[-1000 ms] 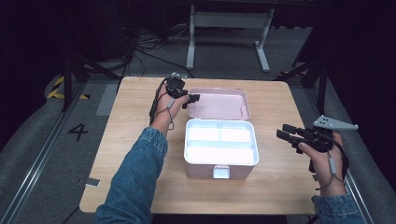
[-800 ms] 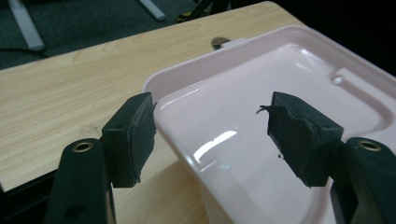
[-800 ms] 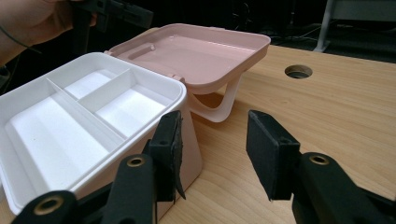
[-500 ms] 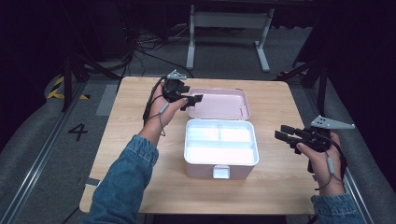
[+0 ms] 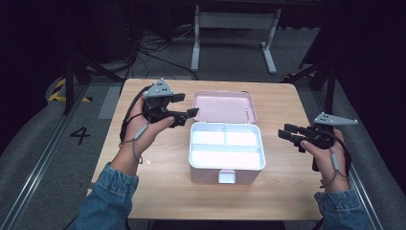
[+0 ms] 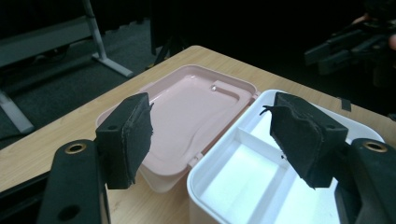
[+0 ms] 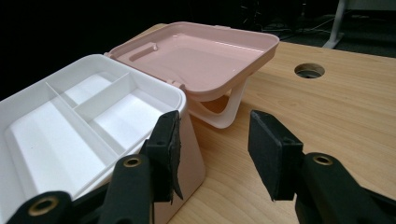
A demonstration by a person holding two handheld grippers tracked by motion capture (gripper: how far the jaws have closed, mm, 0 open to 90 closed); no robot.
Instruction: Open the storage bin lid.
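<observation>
Near the counter's (image 5: 158, 191) far edge, hovering beside the open box (image 5: 226, 152): left tongs (image 5: 189, 106) just opening wide, right tongs (image 5: 286, 135) spread, both empty.

box (image 5: 226, 152): glossy smooth plastic | table (image 5: 282, 108): matt wood grain

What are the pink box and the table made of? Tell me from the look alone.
Box: most likely moulded plastic. The open lid is smooth, glossy pink with rounded edges and soft reflections; the white tray has thin moulded dividers.

Table: a wood or wood-look top, possibly laminate. It shows a pale, matte, straight grain pattern and has a round hole cut through it.
</observation>
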